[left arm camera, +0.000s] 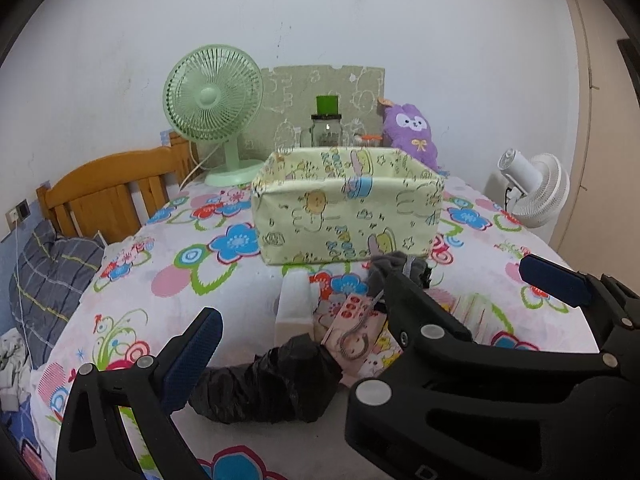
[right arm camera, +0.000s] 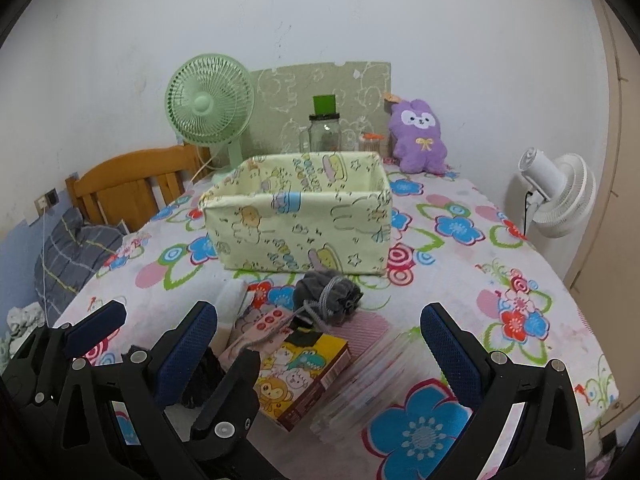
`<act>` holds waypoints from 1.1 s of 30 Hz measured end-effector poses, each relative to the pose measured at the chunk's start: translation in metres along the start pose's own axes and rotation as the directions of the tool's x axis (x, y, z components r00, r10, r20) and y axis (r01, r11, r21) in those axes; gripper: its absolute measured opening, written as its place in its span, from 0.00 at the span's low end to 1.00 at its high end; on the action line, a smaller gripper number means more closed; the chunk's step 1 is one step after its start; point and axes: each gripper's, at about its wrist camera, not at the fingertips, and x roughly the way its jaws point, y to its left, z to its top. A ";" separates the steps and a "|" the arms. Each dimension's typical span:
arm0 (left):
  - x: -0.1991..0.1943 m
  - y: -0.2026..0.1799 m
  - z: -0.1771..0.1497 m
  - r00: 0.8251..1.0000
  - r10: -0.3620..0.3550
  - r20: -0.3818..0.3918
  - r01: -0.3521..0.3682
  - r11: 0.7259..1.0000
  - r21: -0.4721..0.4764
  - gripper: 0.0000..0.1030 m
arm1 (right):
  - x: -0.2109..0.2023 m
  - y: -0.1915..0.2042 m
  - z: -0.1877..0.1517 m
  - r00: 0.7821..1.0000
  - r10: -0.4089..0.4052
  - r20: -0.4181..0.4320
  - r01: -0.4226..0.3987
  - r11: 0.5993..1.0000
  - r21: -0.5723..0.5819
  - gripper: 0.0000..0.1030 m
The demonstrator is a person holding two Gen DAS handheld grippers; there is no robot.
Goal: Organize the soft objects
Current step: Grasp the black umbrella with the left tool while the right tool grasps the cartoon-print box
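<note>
A yellow cartoon-print fabric box (left arm camera: 344, 208) (right arm camera: 300, 224) stands open on the flowered table. In front of it lie a grey drawstring pouch (right arm camera: 330, 296) (left arm camera: 394, 270), a crumpled black cloth (left arm camera: 276, 384), a white folded item (left arm camera: 294, 304) and a pink item with a cord (left arm camera: 352, 320). A purple plush (right arm camera: 418, 136) (left arm camera: 410, 132) sits behind the box. My left gripper (left arm camera: 400, 316) is open over the pile. My right gripper (right arm camera: 320, 328) is open, low over the cartoon book (right arm camera: 308, 368). The right gripper also shows in the left wrist view (left arm camera: 460, 284).
A green fan (left arm camera: 214, 104), a glass jar with green lid (left arm camera: 327, 124) and a patterned board stand at the table's back. A white fan (right arm camera: 556, 196) is at the right beyond the table. A wooden headboard (left arm camera: 112, 188) and grey bedding are left.
</note>
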 end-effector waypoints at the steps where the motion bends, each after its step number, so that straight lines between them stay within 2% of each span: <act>1: 0.002 0.001 -0.002 1.000 0.001 -0.006 -0.001 1.000 -0.002 0.99 | 0.002 0.001 -0.002 1.000 0.000 -0.006 0.000 1.000 0.000 1.00; 5: 0.008 0.005 -0.009 0.999 0.030 -0.031 -0.031 0.999 -0.015 0.99 | 0.010 0.002 -0.009 0.999 -0.002 -0.033 0.002 1.000 0.003 1.00; 15: 0.025 0.018 -0.022 0.993 0.015 -0.114 -0.021 0.999 -0.050 0.90 | 0.028 0.012 -0.020 0.995 -0.005 -0.096 0.004 1.000 -0.018 1.00; 23: 0.033 0.016 -0.023 0.992 0.024 -0.125 -0.029 0.999 -0.042 0.63 | 0.040 0.009 -0.021 0.991 -0.007 -0.131 0.007 1.000 -0.001 1.00; 27: 0.034 0.017 -0.023 0.991 0.009 -0.132 -0.015 0.999 -0.050 0.56 | 0.045 0.009 -0.021 0.989 0.009 -0.145 -0.008 1.000 0.007 1.00; 30: 0.035 0.016 -0.024 0.990 0.007 -0.140 -0.014 0.999 -0.049 0.54 | 0.048 0.009 -0.023 0.988 0.018 -0.156 -0.015 1.000 0.017 1.00; 33: 0.036 0.015 -0.023 0.990 0.006 -0.142 -0.013 0.999 -0.051 0.52 | 0.048 0.008 -0.023 0.988 0.023 -0.151 -0.019 0.999 0.025 0.93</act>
